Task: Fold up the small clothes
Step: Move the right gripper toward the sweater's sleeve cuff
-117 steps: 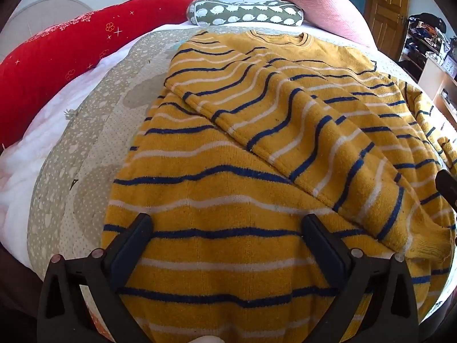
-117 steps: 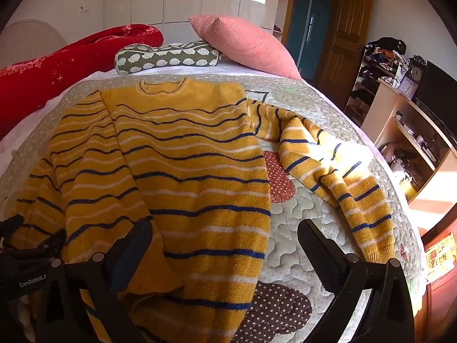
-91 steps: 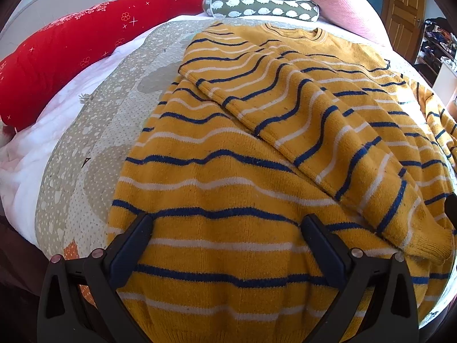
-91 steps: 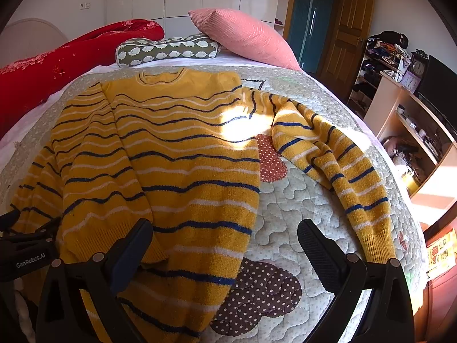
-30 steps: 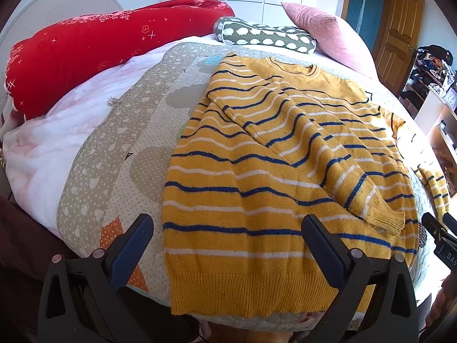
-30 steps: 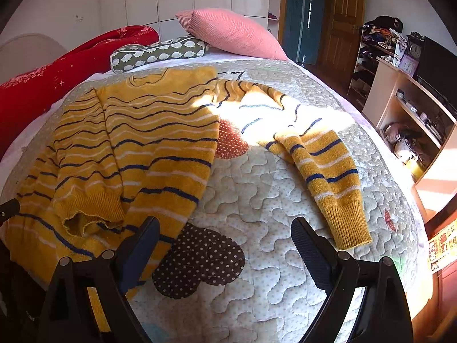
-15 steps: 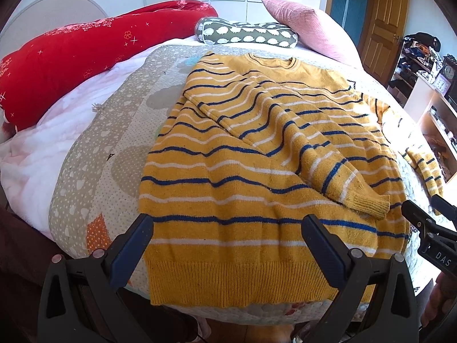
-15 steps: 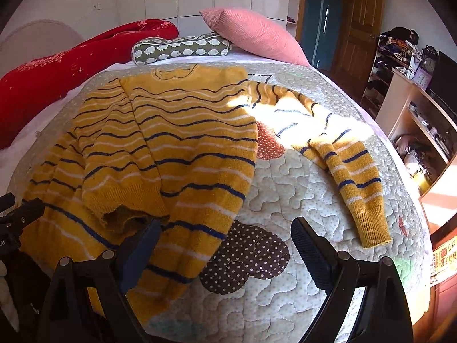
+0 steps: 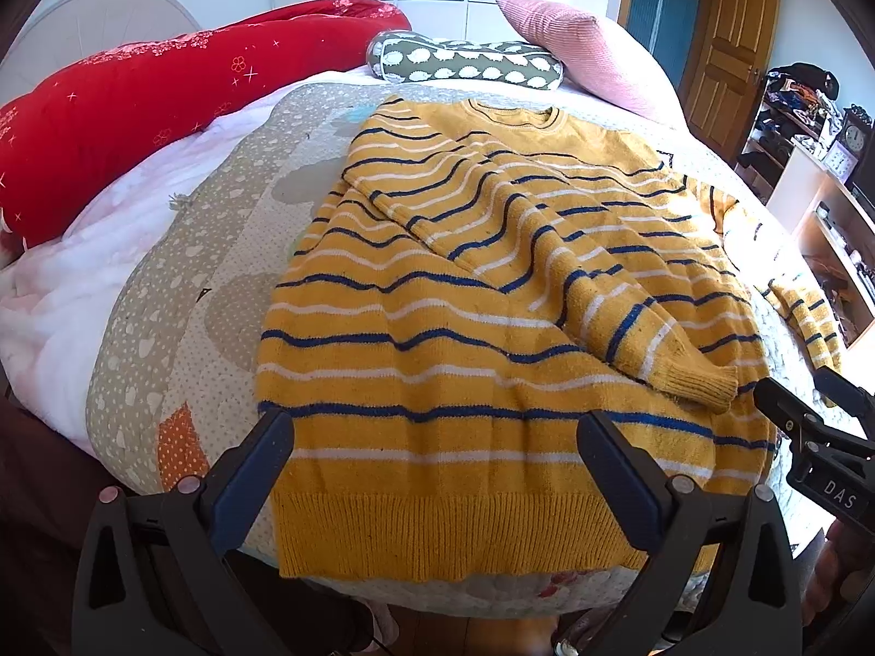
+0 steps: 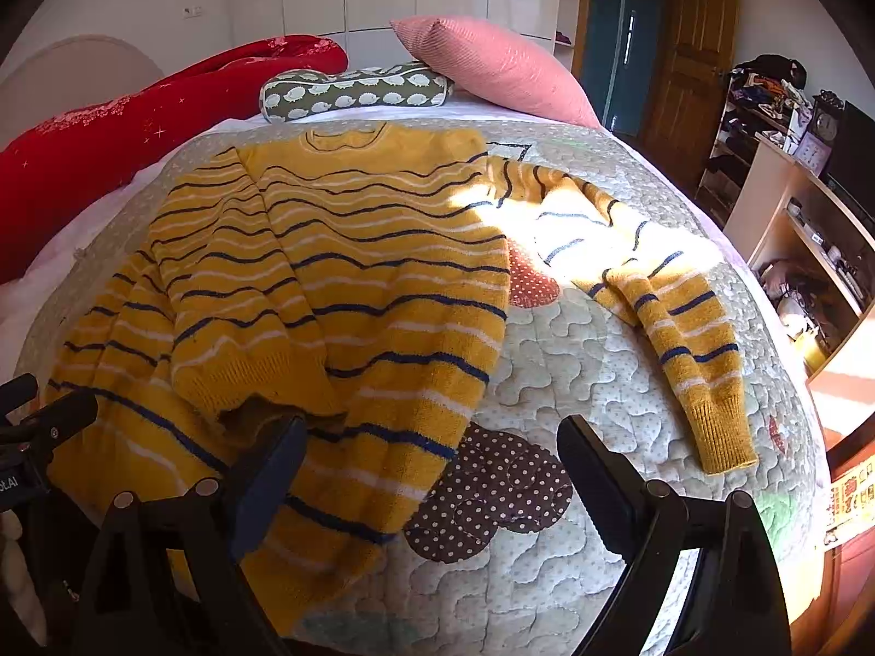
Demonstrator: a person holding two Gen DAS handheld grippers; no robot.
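A yellow sweater (image 9: pixel 437 339) (image 10: pixel 355 284) with blue and white stripes lies flat on the quilted bed. Its left sleeve (image 9: pixel 574 262) is folded diagonally across the body, the cuff (image 9: pixel 700 377) near the hem. The right sleeve (image 10: pixel 672 317) stretches out over the quilt to the right. My left gripper (image 9: pixel 437 470) hovers open above the ribbed hem with nothing between its fingers. My right gripper (image 10: pixel 432 470) is open over the sweater's lower right corner and the bare quilt. Each gripper shows at the edge of the other's view.
A red bolster (image 9: pixel 136 109), a green patterned roll pillow (image 9: pixel 465 60) and a pink pillow (image 10: pixel 492 65) lie at the head of the bed. A shelf unit (image 10: pixel 809 251) and a wooden door (image 10: pixel 694 54) stand to the right. The quilt (image 10: pixel 574 372) drops off near me.
Both grippers have drawn back toward the foot of the bed and stayed open. Over the last half second both views edge a little closer to the hem. The sweater has not moved.
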